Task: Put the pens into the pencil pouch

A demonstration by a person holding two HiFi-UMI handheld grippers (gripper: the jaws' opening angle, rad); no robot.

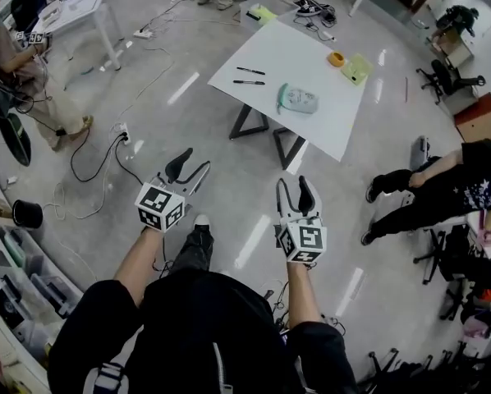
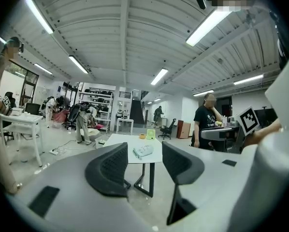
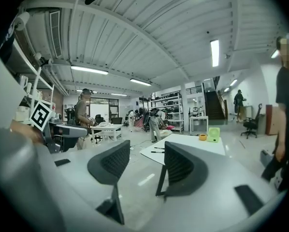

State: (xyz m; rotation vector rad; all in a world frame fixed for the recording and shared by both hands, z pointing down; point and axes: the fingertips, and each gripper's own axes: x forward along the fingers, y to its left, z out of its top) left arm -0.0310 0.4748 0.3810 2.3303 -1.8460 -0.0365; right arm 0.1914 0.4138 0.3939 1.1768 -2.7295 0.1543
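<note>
Two dark pens [image 1: 250, 76] lie side by side on the left part of a white table [image 1: 311, 113], some way ahead of me. A pale green pencil pouch [image 1: 297, 99] rests near the table's front edge and shows in the left gripper view as the pouch [image 2: 144, 151]. The pens [image 3: 157, 151] show small in the right gripper view. My left gripper [image 1: 188, 165] and right gripper [image 1: 296, 193] are held out over the floor, well short of the table. Both stand open with nothing between their jaws.
On the table's far side sit a small orange cup [image 1: 337, 58] and a yellow-green pad [image 1: 358, 68]. Cables [image 1: 98, 167] trail on the floor at left. A person [image 1: 442, 183] stands right of the table, another person [image 1: 20, 72] at far left. Office chairs [image 1: 447, 76] stand at right.
</note>
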